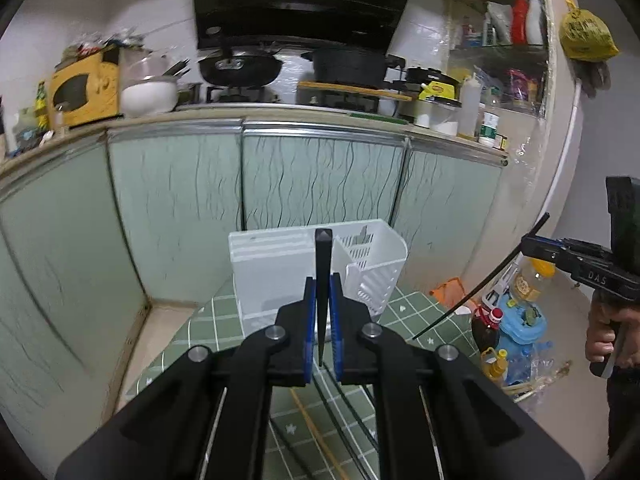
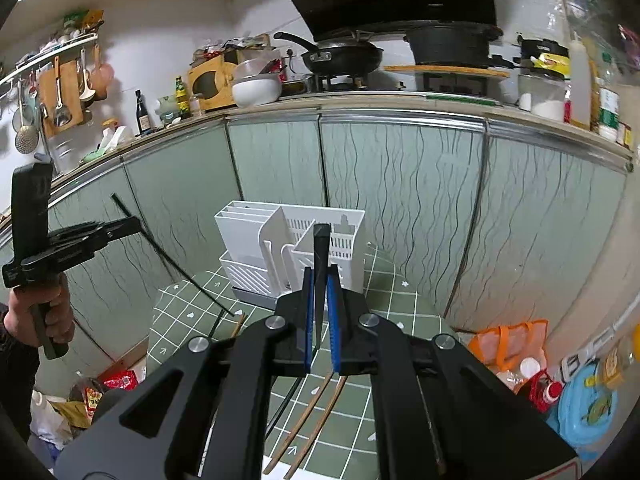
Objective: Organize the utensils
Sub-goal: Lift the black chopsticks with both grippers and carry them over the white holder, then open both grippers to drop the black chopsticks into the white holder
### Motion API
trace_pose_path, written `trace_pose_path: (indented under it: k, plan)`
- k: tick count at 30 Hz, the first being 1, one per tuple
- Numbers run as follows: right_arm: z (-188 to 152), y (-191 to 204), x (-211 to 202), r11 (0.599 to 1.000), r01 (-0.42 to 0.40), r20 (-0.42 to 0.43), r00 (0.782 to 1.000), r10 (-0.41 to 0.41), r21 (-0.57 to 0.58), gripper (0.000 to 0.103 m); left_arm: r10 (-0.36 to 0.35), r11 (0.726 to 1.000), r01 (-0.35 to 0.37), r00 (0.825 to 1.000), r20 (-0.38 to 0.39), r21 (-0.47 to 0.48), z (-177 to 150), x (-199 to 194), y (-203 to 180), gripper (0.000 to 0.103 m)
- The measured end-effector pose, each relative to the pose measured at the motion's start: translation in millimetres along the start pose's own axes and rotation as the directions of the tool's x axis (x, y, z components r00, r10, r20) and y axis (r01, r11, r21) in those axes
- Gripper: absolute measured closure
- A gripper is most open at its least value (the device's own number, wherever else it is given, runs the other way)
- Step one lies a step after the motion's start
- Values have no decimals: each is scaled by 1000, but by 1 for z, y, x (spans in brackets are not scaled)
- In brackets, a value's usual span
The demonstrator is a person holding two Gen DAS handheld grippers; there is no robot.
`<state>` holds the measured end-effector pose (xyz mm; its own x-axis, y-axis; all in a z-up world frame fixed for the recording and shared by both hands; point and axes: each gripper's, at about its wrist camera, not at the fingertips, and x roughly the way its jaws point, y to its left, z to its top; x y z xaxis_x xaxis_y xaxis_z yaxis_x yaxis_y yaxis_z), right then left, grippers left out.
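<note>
Cabinets fill mid frame; white utensil holder point(image 2: 288, 256) centre, on green table point(image 2: 400, 312). Left gripper point(image 1: 322, 316) and right gripper point(image 2: 320, 312) each clamp a black chopstick point(image 1: 322, 280), neither slotted yet. Wooden chopsticks point(image 2: 316, 416) remain lower centre.

A black wok point(image 2: 342, 56) and yellow box point(image 1: 86, 90) sit above green cabinet doors point(image 1: 316, 176).

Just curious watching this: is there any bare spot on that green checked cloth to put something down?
Yes: bare green cloth right of the white utensil holder, and some to its left. Nearer the grippers it is crowded: wooden chopsticks lie there.
</note>
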<state>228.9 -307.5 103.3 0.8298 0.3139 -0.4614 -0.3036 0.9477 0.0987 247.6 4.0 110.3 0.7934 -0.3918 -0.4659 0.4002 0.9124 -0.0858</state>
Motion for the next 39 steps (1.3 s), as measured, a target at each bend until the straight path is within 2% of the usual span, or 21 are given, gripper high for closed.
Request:
trace_pose_path:
  k: [13,17,22,28,31,39]
  plan:
    - [70,-8,2,999,-40,6,999,41,-33,97,-117,988,115,993,13,105,68,31,-35,95]
    - [97,-14,6,999,-33,14,999,34,-35,97,-135,983,130,990,30,129,91,35,-46,95]
    - [115,-22,18,999,-31,13,999,32,-37,97,-150,979,142,988,47,145,113,46,-54,95]
    - [119,-33,48,999,-26,-4,1000,26,-34,97,-144,978,139,989,23,155,118,78,-54,95]
    - [111,-36,66,999,-22,-15,1000,21,-43,97,-148,974,144,989,8,175,110,94,-52,95]
    - [86,-43,108,999,-39,-44,998,37,-34,97,-157,976,160,987,-30,151,89,128,-38,95]
